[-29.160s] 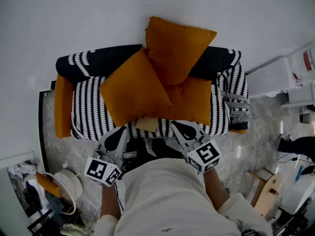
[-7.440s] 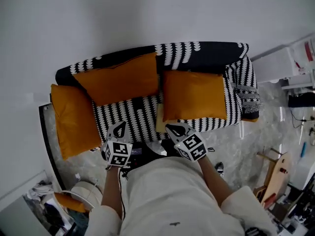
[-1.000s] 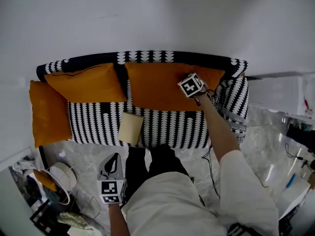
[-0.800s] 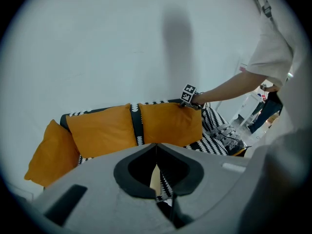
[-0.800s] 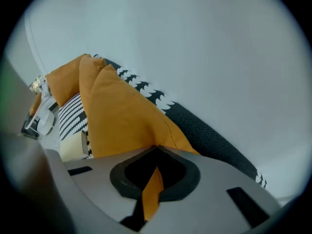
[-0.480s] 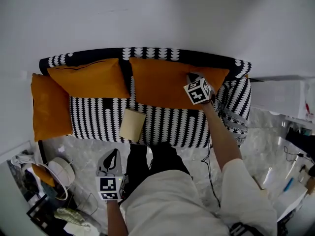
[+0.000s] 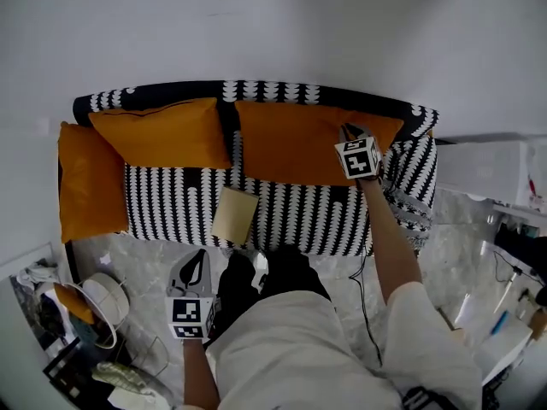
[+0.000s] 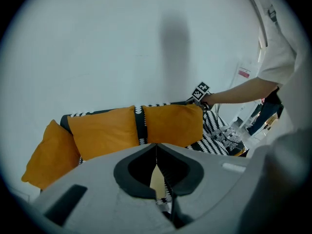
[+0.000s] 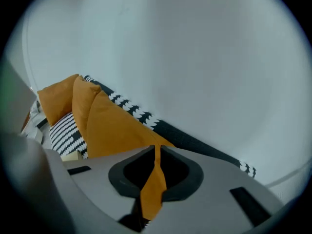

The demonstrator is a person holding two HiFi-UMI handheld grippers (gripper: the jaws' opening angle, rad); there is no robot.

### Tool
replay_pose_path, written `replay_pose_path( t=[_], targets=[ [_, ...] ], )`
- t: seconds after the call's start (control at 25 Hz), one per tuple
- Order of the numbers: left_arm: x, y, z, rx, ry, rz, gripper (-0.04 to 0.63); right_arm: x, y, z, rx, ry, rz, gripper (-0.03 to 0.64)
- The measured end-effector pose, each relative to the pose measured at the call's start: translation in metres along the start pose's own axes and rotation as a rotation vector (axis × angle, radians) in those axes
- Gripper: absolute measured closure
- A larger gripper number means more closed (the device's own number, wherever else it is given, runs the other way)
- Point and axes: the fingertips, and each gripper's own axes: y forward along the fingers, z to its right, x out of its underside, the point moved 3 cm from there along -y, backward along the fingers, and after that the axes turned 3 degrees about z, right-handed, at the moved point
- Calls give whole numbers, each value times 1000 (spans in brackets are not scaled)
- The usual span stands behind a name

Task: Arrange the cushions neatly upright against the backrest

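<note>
No legible text or numbers, red-and-white wall label (image 8: 243, 73) too blurred to read

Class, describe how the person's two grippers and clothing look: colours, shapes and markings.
The left gripper and the right gripper both have grey bodies with a black teardrop-shaped inset around the jaws. Each carries a marker cube, white with black square patterns. The person wears an off-white top with loose sleeves.

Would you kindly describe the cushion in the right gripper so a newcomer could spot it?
On the black-and-white sofa against the white wall sit three orange cushions. The held cushion leans on the backrest at the head view's right end. Unlike the middle cushion and the armrest cushion, its top corner is pinched in the right gripper.
</note>
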Motion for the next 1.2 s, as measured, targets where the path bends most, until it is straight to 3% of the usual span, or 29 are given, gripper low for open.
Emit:
replay_pose_path(
  t=[0.08,0.16,0.32,0.4,0.56,0.68,0.92,1.04,1.2],
  targets=[
    [0,-4,-10,2,-1,22,583,3,-24,-7,2,122,42,600],
    [0,-10,-23,2,-6,50,583,11,-50,-28,-59,276,88,600],
    [4,-29,-59,-5,-6,119,583,26,-110,-97,-260,585,200,601],
    [10,-42,-78,4,-43,158,583,24,-144,-135,-368,732,305,600],
    [21,-74,-103,60,-105,252,583,-1,-219,-197,-535,877,521,601],
    [31,-97,-118,116,-116,304,583,-29,-267,-243,-578,801,596,601],
    [43,-137,-128,242,-123,406,583,-69,-346,-339,-506,386,596,601],
    [47,-153,-128,346,-149,450,583,-73,-376,-387,-449,220,578,607],
    [54,-174,-120,489,-155,466,583,-68,-400,-435,-388,206,588,607]
  ],
)
